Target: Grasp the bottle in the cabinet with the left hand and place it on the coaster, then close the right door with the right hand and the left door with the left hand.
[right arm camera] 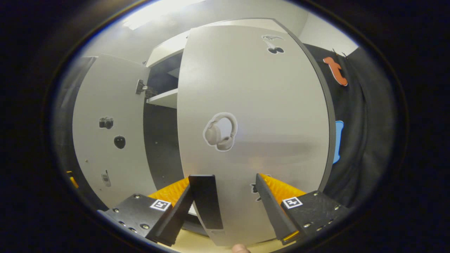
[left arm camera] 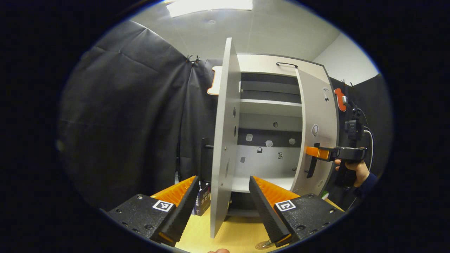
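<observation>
Left gripper view: the left gripper (left arm camera: 223, 196) sits at 6 o'clock with its fingers spread wide apart, clamped on nothing. The left door (left arm camera: 223, 140) stands edge-on between the two fingers, running from about 12 o'clock down to 6 o'clock; neither finger can be confirmed touching it. Beyond it the cabinet (left arm camera: 270, 105) is open, with a shelf (left arm camera: 270, 103) across the upper part and a bare floor panel visible in the lower compartment. Small stickers dot the back panel. A dark box (left arm camera: 203, 200) stands on the wooden table (left arm camera: 239, 233) just to the 9 o'clock side of the left door's lower edge. A round disc, possibly the coaster (left arm camera: 262, 245), lies at the bottom edge near the right-hand finger; too little shows to be sure. The bottle cannot be made out in either view.

At 3 o'clock the right door (left arm camera: 316, 133) is partly swung in. The right gripper (left arm camera: 318, 153), held by a hand (left arm camera: 355, 170) in a dark sleeve, is at the door's black handle (left arm camera: 312, 161).

Right gripper view: the right gripper (right arm camera: 225, 196) is at 6 o'clock, fingers apart. The right door (right arm camera: 253, 123) faces the camera, bearing a headphone sticker (right arm camera: 220, 131). The black handle (right arm camera: 206, 200) stands just inside the left-hand finger; contact cannot be judged. At 9 o'clock the left door (right arm camera: 109, 130) hangs open, with the cabinet's dark interior between the two doors.
</observation>
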{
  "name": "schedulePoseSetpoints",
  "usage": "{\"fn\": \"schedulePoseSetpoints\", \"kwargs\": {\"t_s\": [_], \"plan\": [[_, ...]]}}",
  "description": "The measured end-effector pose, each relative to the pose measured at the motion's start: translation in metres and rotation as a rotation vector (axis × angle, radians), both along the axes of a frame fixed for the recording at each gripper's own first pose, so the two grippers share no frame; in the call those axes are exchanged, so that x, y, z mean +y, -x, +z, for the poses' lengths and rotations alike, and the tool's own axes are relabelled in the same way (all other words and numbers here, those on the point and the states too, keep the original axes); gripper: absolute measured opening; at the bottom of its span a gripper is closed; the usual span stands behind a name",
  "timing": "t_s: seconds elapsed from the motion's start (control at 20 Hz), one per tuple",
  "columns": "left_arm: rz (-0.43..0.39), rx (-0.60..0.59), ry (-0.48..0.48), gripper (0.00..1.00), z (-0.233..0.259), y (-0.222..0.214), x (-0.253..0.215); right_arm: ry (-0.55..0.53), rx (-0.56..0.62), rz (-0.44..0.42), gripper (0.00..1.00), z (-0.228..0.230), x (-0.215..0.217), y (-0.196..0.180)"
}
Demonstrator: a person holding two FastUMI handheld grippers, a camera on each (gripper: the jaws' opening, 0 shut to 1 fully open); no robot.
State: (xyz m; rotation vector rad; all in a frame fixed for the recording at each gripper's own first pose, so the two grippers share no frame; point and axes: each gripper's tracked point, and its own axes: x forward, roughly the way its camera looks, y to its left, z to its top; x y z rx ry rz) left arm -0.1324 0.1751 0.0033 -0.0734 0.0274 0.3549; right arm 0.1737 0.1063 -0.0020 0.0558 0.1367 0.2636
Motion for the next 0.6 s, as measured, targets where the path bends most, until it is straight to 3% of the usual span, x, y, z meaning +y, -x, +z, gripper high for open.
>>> {"fn": "schedulePoseSetpoints", "kwargs": {"t_s": [0.6], "plan": [[0.077,0.020,0.024,0.88,-0.011,0.032,0.030,0.021,-0.016,-0.139,0.96,-0.005,0.009,-0.027]]}}
